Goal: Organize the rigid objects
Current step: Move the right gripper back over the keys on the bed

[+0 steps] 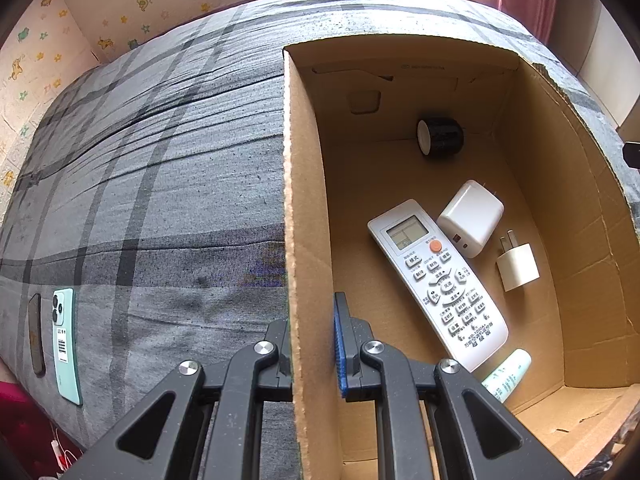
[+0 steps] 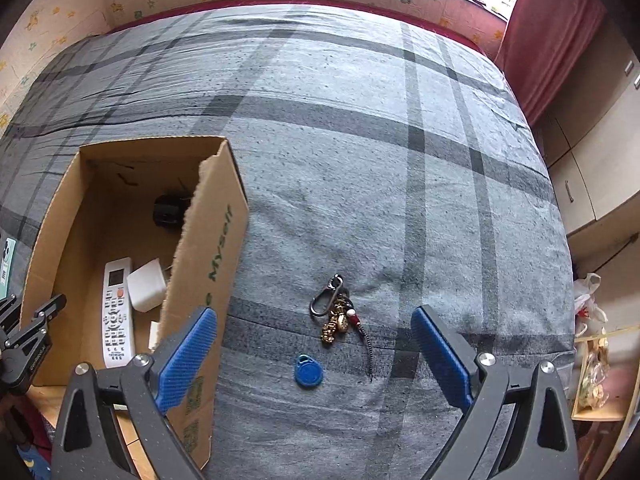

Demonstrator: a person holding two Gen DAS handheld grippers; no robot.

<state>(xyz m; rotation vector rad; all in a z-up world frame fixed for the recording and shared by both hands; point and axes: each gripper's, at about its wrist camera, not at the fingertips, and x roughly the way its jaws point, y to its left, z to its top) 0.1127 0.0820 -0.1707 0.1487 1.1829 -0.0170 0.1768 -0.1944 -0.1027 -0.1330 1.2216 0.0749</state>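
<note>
Nearest the lens, the left gripper [image 1: 313,354], pinched onto the left wall of the cardboard box [image 1: 304,208], one finger outside, the blue-padded one inside. Over on the other side, the right gripper [image 2: 314,354], fingers spread wide and holding nothing, poised above a key bunch [image 2: 335,312] and a blue fob [image 2: 308,370] lying on the grey plaid bedspread [image 2: 360,160], just right of the box.

Inside the box already: a white remote [image 1: 438,284], a large white charger [image 1: 470,218] touching its upper end, a small white plug adapter [image 1: 518,266] just beside that, a black roll [image 1: 440,136] near the far wall, a pale tube [image 1: 508,374] by the near corner. Left of the box, on the spread, a mint-green phone [image 1: 66,344] beside a dark phone [image 1: 36,334].

Likely handling of the keys: light but loose and jangly, metal slippery (best pinched across the dense brass cluster or the carabiner, not the thin cord). Fob flat, thin, probably awkward to lift off soft cloth.

Readable: "Myself" in green on the box's outer wall; "KD-1000A" on the remote, with Chinese button labels; a barcode sticker on the green phone.
</note>
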